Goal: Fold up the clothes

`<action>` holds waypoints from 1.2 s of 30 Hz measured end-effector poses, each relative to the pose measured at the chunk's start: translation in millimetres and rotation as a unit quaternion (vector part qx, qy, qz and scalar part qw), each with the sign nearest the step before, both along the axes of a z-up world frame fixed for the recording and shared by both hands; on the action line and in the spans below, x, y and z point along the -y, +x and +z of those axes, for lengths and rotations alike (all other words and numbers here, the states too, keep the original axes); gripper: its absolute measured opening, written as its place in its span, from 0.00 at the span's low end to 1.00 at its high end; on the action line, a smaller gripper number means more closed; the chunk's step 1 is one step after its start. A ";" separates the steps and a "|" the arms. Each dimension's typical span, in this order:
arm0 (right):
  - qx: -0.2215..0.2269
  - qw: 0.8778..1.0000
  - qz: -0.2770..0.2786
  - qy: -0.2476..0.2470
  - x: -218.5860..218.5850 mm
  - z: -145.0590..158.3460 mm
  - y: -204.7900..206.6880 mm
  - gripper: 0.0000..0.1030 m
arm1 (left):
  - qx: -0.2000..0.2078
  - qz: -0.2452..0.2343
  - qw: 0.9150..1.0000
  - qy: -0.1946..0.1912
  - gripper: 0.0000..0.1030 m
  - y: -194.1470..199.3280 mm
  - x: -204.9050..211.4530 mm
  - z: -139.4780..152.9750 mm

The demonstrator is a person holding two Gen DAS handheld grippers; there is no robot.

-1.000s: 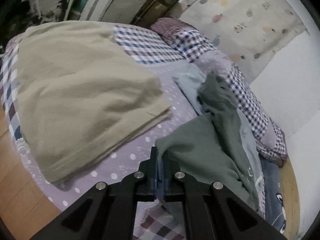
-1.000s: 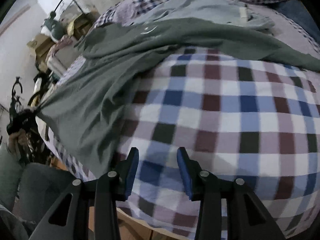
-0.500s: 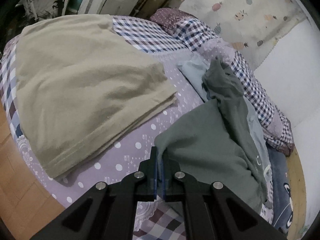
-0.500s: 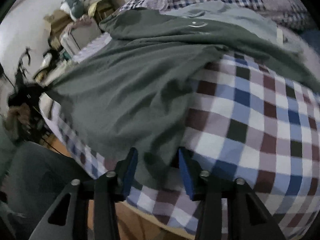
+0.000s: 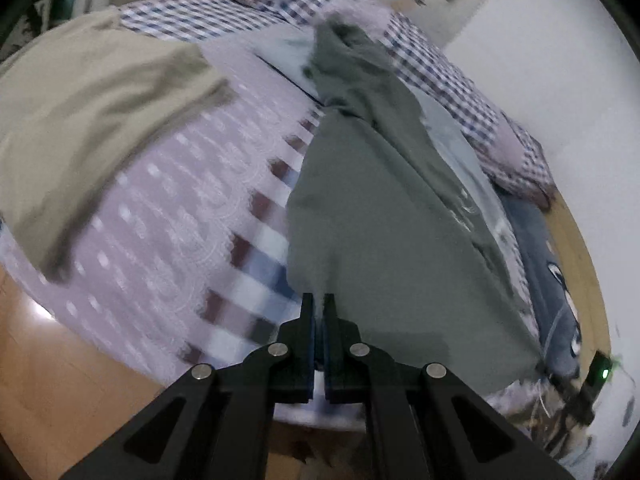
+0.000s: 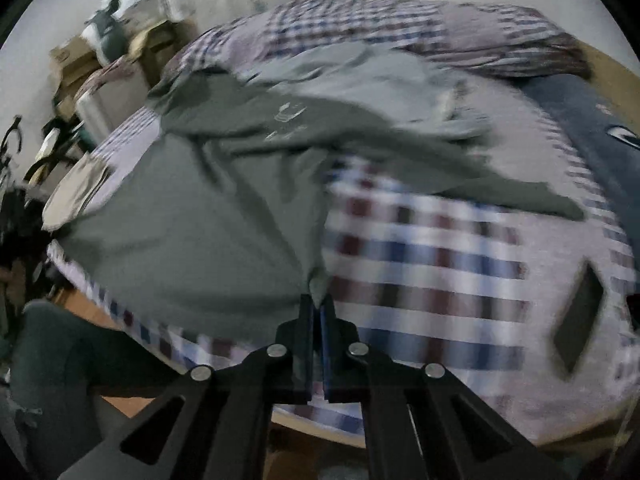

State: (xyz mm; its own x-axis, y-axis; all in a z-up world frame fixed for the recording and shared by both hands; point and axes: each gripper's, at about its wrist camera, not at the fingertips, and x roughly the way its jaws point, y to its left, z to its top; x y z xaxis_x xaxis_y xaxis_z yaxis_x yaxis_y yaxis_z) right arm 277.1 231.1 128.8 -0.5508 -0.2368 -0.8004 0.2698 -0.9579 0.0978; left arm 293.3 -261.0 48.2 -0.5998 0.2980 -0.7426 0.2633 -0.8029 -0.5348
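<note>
With the left gripper [image 5: 318, 300] and right gripper [image 6: 318, 300] each pinched on only a corner of the dark green cotton garment [image 5: 384, 216] at frame centre, a hard pull could slip the cloth free.

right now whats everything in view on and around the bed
green shirt: 1, dark grey-green, spread over the near edge of the bed, a corner in each gripper
light shirt: 1, pale grey-blue, behind the green one, partly under it
tan cloth: 1, beige, folded, left side of bed
bedspread: 1, lilac with white dots and checked patches, under everything
pillows: checked and lilac, count unclear, along the wall
navy cloth: 1, dark blue, far right
floor: wooden, beside the bed
left gripper: black, shut on a shirt corner
right gripper: black, shut on another corner
</note>
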 end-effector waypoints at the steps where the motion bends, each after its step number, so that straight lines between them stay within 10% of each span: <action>1: -0.001 1.000 -0.005 -0.003 -6.0 6.0 4.9 0.00 | 0.001 0.001 1.000 0.005 0.01 4.2 -2.2 -0.5; 13: 0.123 0.990 0.001 0.063 18.4 -54.0 10.8 0.05 | 0.104 0.037 0.993 -0.048 0.03 23.3 13.3 -21.4; 17: 0.103 0.993 -0.035 0.045 -7.8 -28.5 2.6 0.33 | 0.111 0.053 0.990 -0.065 0.10 31.9 24.5 -15.5; 23: 0.033 0.989 -0.142 -0.011 -77.1 12.6 -36.8 0.49 | 0.028 0.079 0.995 -0.062 0.56 34.5 40.0 25.0; 36: -0.022 0.945 -0.316 -0.078 -229.5 15.7 -171.3 0.60 | -0.163 -0.062 0.984 -0.021 0.78 -112.1 -76.4 88.3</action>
State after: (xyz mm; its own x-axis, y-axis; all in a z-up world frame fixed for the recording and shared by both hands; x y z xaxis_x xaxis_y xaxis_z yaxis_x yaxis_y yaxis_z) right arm 105.8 460.6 144.5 -0.6542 0.0379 -0.7554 -0.3447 -0.9039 0.2532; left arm 181.3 -184.6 136.5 -0.7695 0.3563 -0.5301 -0.0174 -0.8414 -0.5402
